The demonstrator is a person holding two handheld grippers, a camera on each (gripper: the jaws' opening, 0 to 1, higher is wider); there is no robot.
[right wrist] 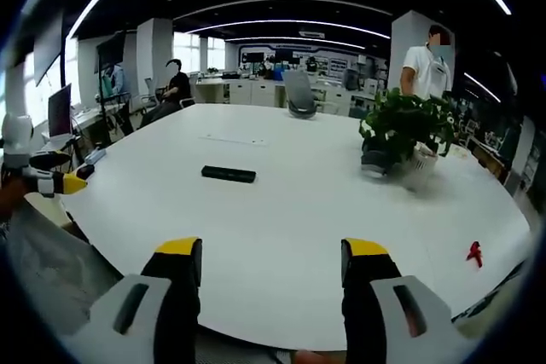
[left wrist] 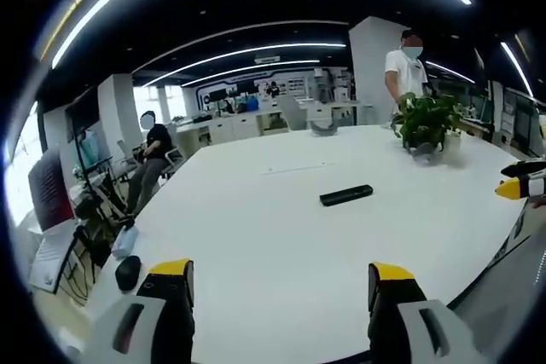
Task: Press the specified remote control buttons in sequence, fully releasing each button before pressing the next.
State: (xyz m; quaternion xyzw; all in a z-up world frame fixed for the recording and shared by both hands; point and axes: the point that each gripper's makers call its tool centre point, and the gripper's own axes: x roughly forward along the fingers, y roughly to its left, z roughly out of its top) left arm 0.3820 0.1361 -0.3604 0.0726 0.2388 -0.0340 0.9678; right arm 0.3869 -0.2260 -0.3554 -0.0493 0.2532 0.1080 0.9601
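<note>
The left gripper (left wrist: 280,283) hung over the near edge of a large white table (left wrist: 256,228), its two yellow-tipped jaws standing wide apart with nothing between them. Beyond it, out on the tabletop and a little to the right, lay the black remote control (left wrist: 346,195), flat and alone, well apart from the jaws. Farther right, near the far edge, stood a potted plant (left wrist: 425,123) in a white pot. At the right edge of that view the yellow tip of the other gripper poked in.

In the right gripper view, the right gripper (right wrist: 271,274) was likewise held above the near side of the table, jaws spread and empty. The remote control (right wrist: 228,175) lay ahead and to the left, well clear of it. The potted plant (right wrist: 406,134) stood to the far right, and a small red object (right wrist: 474,252) rested on the table near the right edge. The left gripper's yellow tip (right wrist: 72,183) showed at the left.

A person in a white shirt (right wrist: 426,67) stood behind the plant, and a person in dark clothes (right wrist: 177,84) sat beyond the table on the far left.
</note>
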